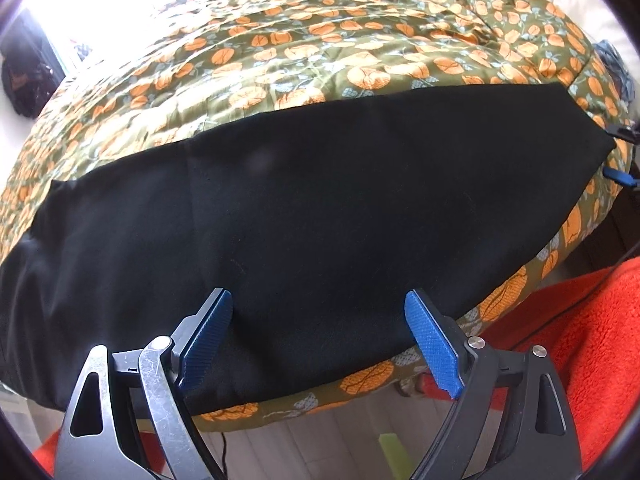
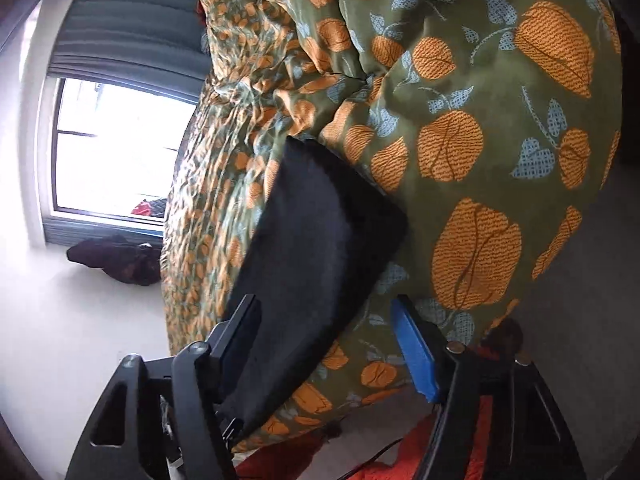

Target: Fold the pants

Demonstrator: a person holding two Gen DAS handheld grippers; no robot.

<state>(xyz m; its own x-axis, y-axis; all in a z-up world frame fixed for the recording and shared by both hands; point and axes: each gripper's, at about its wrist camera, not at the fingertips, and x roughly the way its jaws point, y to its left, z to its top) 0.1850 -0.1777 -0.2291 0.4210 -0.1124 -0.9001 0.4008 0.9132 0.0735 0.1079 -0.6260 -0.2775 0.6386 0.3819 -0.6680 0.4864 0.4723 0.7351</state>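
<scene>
Jaws of my left gripper [image 1: 318,318] stand wide over the near edge of the black pants [image 1: 320,184], which lie flat on the bed [image 1: 320,44]; my right gripper [image 2: 326,334] straddles one end, gripping nothing yet. Next: pinch both edges, then fold.

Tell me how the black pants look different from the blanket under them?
The pants are plain black, while the blanket is olive green with orange fruit and pale blue leaves. The pants lie flat and smooth; the blanket is puffy and wrinkled. The pants cover only a strip near the edge; the blanket spreads over the whole bed. Both are soft cloth.
</scene>
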